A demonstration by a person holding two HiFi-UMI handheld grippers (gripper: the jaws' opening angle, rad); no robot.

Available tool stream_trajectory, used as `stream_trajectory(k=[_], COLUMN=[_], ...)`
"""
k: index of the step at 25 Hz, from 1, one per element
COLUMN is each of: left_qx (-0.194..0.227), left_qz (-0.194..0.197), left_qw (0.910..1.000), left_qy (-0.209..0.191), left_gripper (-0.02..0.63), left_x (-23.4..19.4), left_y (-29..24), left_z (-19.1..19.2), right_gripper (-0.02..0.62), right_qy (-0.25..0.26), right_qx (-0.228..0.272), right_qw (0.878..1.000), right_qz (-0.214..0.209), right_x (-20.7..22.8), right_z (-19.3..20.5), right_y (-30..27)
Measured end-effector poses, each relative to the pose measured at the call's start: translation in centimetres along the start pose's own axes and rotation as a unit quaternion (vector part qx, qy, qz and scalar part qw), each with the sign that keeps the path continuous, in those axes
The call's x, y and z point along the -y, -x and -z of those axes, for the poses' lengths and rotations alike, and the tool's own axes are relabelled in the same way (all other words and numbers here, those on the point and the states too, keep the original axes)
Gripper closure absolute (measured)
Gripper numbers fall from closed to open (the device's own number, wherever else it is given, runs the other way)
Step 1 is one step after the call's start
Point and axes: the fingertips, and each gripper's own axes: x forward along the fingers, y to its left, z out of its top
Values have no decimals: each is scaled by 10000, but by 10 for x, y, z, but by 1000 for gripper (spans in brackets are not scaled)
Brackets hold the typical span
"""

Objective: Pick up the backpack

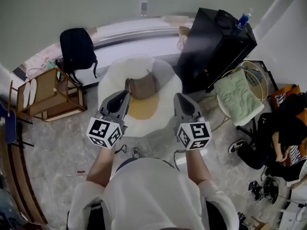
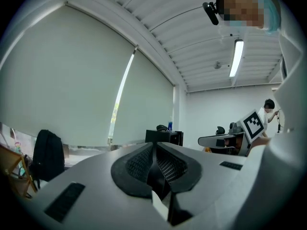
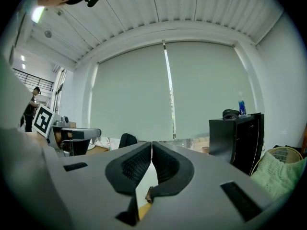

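Note:
The black backpack (image 1: 76, 49) stands upright against the low window ledge at the upper left of the head view, well beyond both grippers. It shows small at the left in the left gripper view (image 2: 47, 153) and just above the jaws in the right gripper view (image 3: 127, 140). My left gripper (image 1: 125, 94) and right gripper (image 1: 176, 96) are held level side by side in front of me, pointing toward the window. In their own views, the left gripper (image 2: 154, 145) and right gripper (image 3: 151, 144) have their jaws pressed together with nothing between them.
A round white cushion seat (image 1: 129, 66) with a brown bag (image 1: 142, 86) on it lies right ahead of the grippers. A wooden stand (image 1: 48, 95) is left, below the backpack. A black cabinet (image 1: 216, 47) with a blue bottle (image 1: 243, 19) and a wire chair with green cloth (image 1: 238, 96) stand right.

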Motion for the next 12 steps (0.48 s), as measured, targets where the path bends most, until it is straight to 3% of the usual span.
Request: stream_trajectory(k=[5, 12], left_qx=[-110, -78], left_qz=[246, 115], left_qw=[9996, 9999], left_qy=[54, 55], left_gripper=[557, 557], left_x=[-18, -10], left_y=[-11, -34], left_z=[3, 5], right_gripper=[566, 566], right_qy=[-61, -101], right_qx=[-20, -42], right_qw=[9999, 9999], right_qz=[148, 83], right_x=[-2, 28], right_z=[2, 4], right_y=[-16, -22])
